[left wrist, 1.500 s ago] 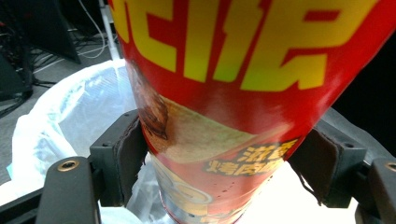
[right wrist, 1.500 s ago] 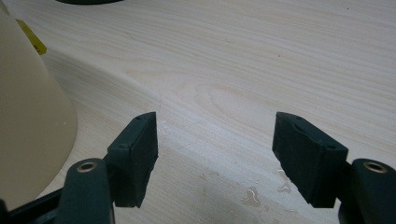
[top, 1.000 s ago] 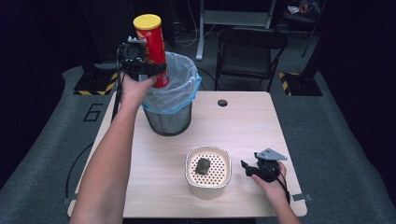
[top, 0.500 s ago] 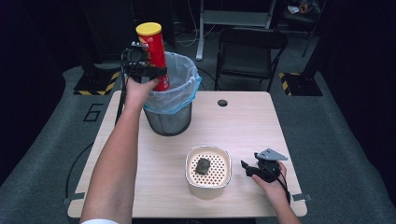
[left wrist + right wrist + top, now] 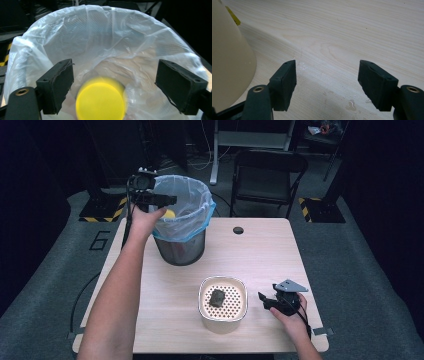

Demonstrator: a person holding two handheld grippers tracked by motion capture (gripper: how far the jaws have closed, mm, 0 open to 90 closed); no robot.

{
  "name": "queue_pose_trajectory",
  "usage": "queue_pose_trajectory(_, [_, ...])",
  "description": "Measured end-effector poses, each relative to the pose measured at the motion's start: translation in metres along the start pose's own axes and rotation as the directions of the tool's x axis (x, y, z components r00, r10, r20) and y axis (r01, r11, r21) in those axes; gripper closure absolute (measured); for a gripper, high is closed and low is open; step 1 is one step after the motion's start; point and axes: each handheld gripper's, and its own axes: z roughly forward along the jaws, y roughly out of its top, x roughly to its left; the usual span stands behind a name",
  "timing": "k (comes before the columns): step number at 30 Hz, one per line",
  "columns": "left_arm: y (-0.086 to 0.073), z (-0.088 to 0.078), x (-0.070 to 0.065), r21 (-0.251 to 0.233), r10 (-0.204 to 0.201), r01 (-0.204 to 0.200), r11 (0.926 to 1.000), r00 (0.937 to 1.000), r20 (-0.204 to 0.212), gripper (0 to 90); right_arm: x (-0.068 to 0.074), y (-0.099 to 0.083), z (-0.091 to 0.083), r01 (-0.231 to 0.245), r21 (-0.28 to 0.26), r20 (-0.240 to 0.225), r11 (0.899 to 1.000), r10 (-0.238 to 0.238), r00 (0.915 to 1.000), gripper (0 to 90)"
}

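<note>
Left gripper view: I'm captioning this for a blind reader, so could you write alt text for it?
A blurred yellow lid sits low between the open left tongs, inside a bin lined with a white plastic bag. The two black pads stand wide apart, touching nothing.

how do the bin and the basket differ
The bin is tall, dark and lined with a clear bag; the basket is low, cream and unlined. The bin stands at the table's far left, the basket near its front edge. A yellow-capped can sits in the bin; a small dark lump lies on the basket's perforated floor. Both stand upright and open-topped on the wooden table.
</note>
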Motion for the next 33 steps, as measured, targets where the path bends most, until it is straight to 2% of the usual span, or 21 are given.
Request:
queue_pose_trajectory(2, [-0.003, -0.007, -0.001, -0.011, 0.002, -0.002, 0.9999, 0.9995, 0.031, 17.9, -0.001, 0.000, 0.000, 0.004, -0.002, 0.001, 1.000, -0.004, 1.0000, 30.7])
queue_pose_trajectory(9, [-0.011, -0.032, -0.009, -0.022, 0.057, -0.055, 0.9982, 0.9943, 0.090, 22.1, -0.001, 0.000, -0.002, -0.002, 0.001, 0.007, 1.000, 0.002, 1.0000, 30.7])
queue_pose_trajectory(11, [-0.014, -0.038, -0.013, -0.024, 0.063, -0.060, 0.9979, 0.9909, 0.119, 22.2, -0.001, 0.000, -0.002, 0.001, 0.000, 0.010, 1.000, -0.001, 0.9999, 30.7])
queue_pose_trajectory(18, [-0.033, -0.053, -0.022, -0.040, 0.134, -0.130, 0.9907, 0.9799, 0.148, 26.9, -0.003, 0.000, -0.003, 0.002, -0.011, 0.030, 1.000, -0.002, 0.9996, 30.7])
queue_pose_trajectory(20, [-0.038, -0.057, -0.022, -0.046, 0.136, -0.130, 0.9904, 0.9775, 0.161, 27.2, -0.003, -0.001, -0.003, 0.004, -0.003, 0.024, 1.000, -0.004, 0.9997, 30.7])
queue_pose_trajectory(22, [-0.045, -0.062, -0.021, -0.050, 0.136, -0.129, 0.9904, 0.9727, 0.188, 28.0, -0.003, -0.001, -0.002, 0.008, 0.002, 0.025, 1.000, -0.008, 0.9997, 30.7])
queue_pose_trajectory(27, [-0.066, -0.071, -0.019, -0.043, 0.153, -0.147, 0.9882, 0.9621, 0.226, 28.6, -0.003, -0.002, -0.001, 0.003, 0.010, 0.026, 1.000, -0.003, 0.9997, 30.6])
queue_pose_trajectory(30, [-0.079, -0.078, -0.020, -0.041, 0.174, -0.169, 0.9848, 0.9565, 0.234, 28.7, -0.003, -0.002, -0.001, 0.005, 0.010, 0.026, 1.000, -0.005, 0.9996, 30.6])
queue_pose_trajectory(33, [-0.091, -0.082, -0.019, -0.044, 0.177, -0.171, 0.9842, 0.9519, 0.250, 28.7, -0.003, -0.002, -0.001, 0.008, 0.014, 0.029, 1.000, -0.009, 0.9995, 30.6])
